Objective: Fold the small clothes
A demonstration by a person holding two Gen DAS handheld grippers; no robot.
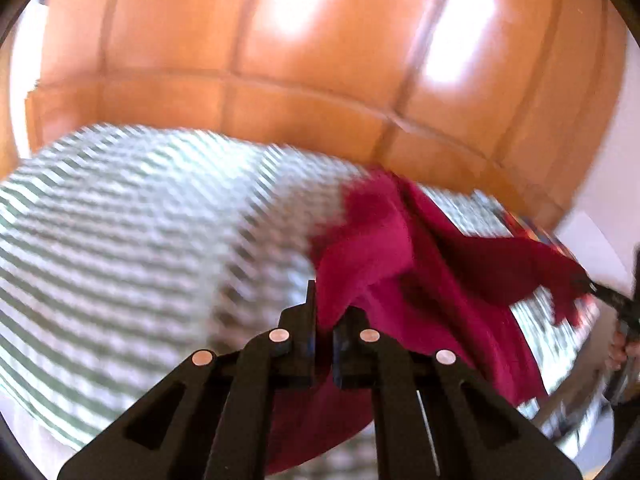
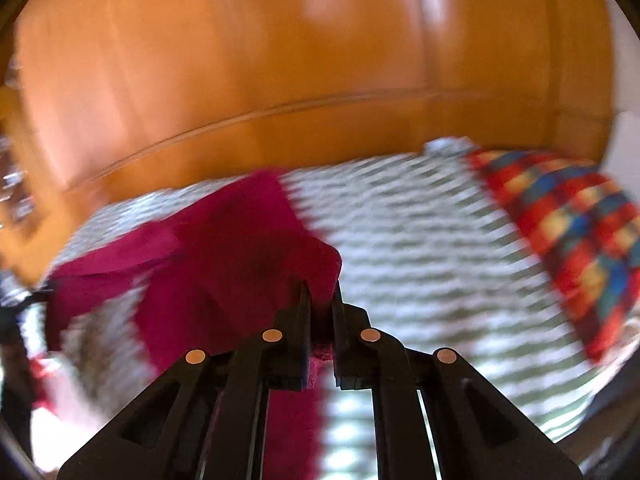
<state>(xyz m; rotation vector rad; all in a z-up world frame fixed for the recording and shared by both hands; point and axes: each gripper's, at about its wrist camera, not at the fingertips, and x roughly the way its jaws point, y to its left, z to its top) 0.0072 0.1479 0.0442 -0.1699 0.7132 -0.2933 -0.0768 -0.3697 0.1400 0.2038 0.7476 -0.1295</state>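
Note:
A magenta garment [image 1: 384, 248] hangs stretched above a bed with a green-and-white striped cover [image 1: 120, 240]. My left gripper [image 1: 324, 316] is shut on one corner of the cloth, which bunches up between its black fingers. In the right wrist view the same magenta garment [image 2: 224, 256] spreads to the left, and my right gripper [image 2: 322, 308] is shut on another corner of it. The right gripper also shows at the far right of the left wrist view, as a black tip [image 1: 608, 296] pinching the cloth's far end. Both views are blurred by motion.
An orange wooden wardrobe [image 1: 320, 60] stands behind the bed. A folded blanket in red, blue and yellow checks [image 2: 568, 232] lies on the striped cover [image 2: 420, 248] at the right. A person's hand [image 1: 622, 350] shows at the right edge of the left wrist view.

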